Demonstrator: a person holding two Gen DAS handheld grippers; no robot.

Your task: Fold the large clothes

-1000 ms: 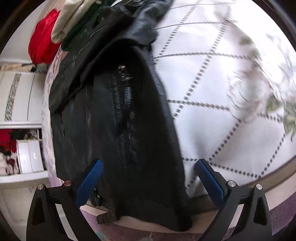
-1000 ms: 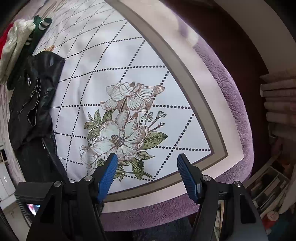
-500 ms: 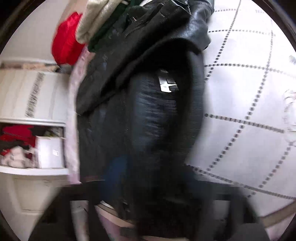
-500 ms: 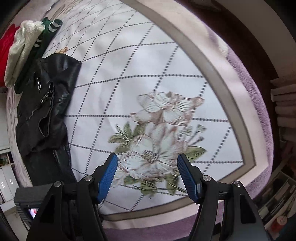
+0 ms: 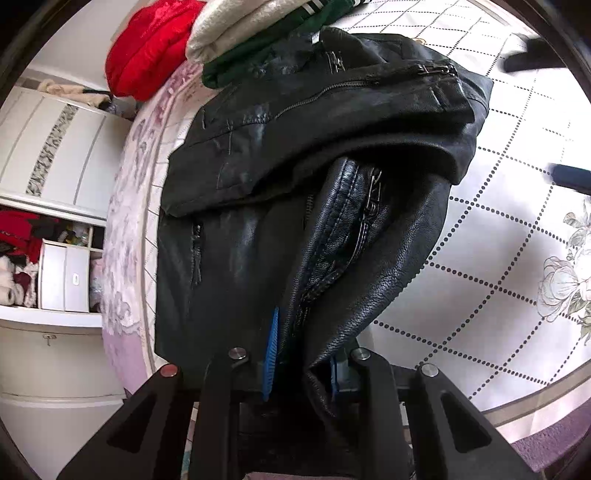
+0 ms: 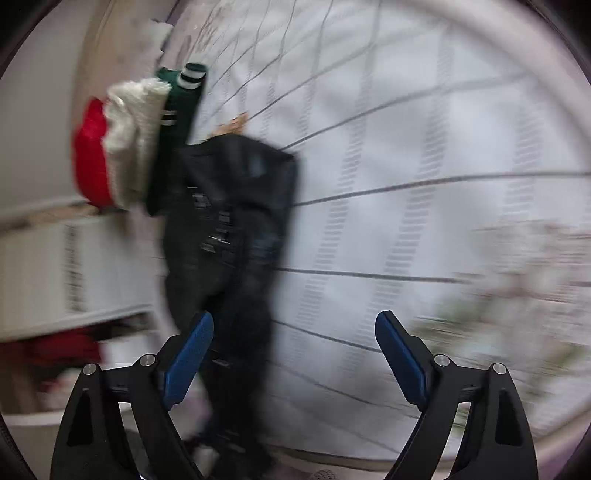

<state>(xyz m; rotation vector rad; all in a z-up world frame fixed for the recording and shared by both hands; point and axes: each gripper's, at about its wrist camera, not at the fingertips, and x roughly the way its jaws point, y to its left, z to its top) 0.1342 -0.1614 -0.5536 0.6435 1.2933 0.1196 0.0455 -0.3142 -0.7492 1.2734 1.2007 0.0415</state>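
1. Since a second ago: left gripper [image 5: 301, 360] went from wide open above the black leather jacket [image 5: 314, 177] to pinching its near edge, that fold now pulled up off the bed; right wrist view swung from the flower print over to the jacket side and is motion-blurred
2. Left gripper jaws closing, blue pads [image 5: 271, 350] pressed on either side of a zippered leather fold, which runs from the pads up toward the camera centre
3. Right gripper [image 6: 293, 354] jaws opening, spread wide, nothing between them; jacket [image 6: 236, 229] lies ahead and left, its lower part just behind the left blue pad [image 6: 188, 358], contact not clear in the blur
4. Jacket lies along the left edge of the bed, partly doubled over, upper flap with a long zipper on top
5. Bedspread [image 5: 498, 258] white with dotted diamond lines and flower print, right of jacket
6. Beyond the jacket at the bed's far left corner: folded green garment [image 5: 258, 62], cream knit [image 5: 236, 29], red garment [image 5: 147, 48], stacked against each other, green one touching the jacket
7. White wardrobe with open shelves [image 5: 48, 229] beside the bed's left edge
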